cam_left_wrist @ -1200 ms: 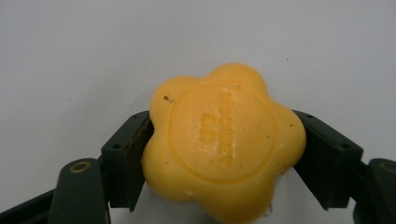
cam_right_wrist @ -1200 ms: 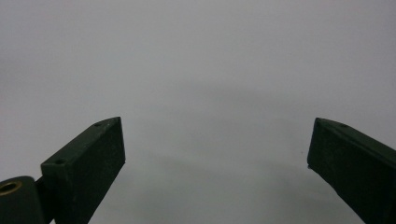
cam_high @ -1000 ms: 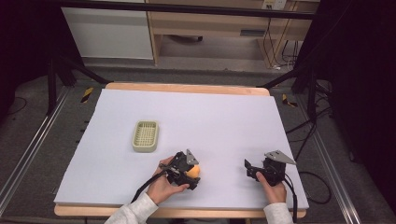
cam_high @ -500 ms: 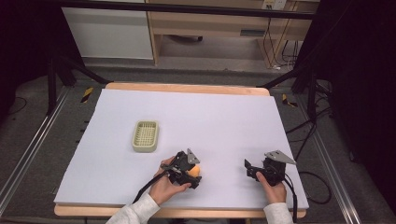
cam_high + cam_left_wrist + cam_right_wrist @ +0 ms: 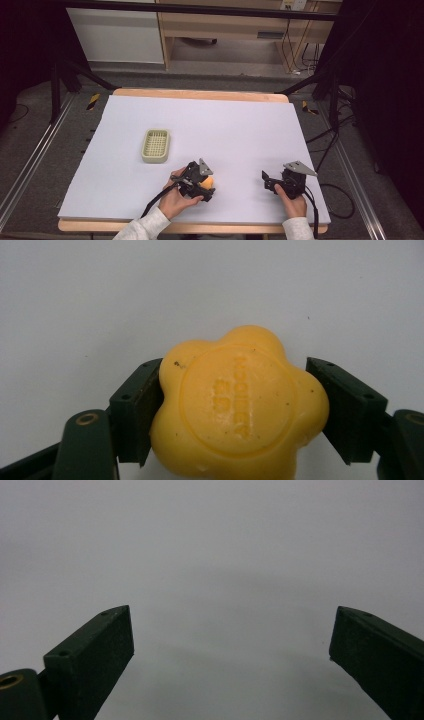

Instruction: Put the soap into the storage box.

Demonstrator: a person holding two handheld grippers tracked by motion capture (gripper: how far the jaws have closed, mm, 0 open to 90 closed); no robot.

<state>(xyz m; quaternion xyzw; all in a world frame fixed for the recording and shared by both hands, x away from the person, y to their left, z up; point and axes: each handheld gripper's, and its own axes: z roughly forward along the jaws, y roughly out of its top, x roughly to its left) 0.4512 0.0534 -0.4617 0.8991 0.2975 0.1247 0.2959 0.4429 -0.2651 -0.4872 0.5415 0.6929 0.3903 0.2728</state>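
Presently, item one: a yellow flower-shaped soap bar (image 5: 235, 405), embossed with a round medallion and small raised lettering too soft to read, sits on the white table sheet (image 5: 240, 130) near the person's edge, left of centre. Item two: the left gripper (image 5: 204, 184), held in the left hand (image 5: 176, 197); its two black jaws press against opposite lobes of the soap, as the left gripper view shows, so the bar is clamped between them and appears to rest on or just above the sheet. Item three: the right gripper (image 5: 267, 181), held low at the near right of the table, well apart from the soap; the right gripper view shows its jaws spread wide with nothing but bare sheet between them. Item four: a pale green slotted soap dish (image 5: 155, 146), rectangular with rounded corners, empty, standing near the soap, farther from the person and to the left. Status, by judgement: the grasp looks made, the dish is the likely destination, and the lift, the carry across and the setting-down inside its rim are all not yet done. The right gripper has no evident part in the work at this stage.
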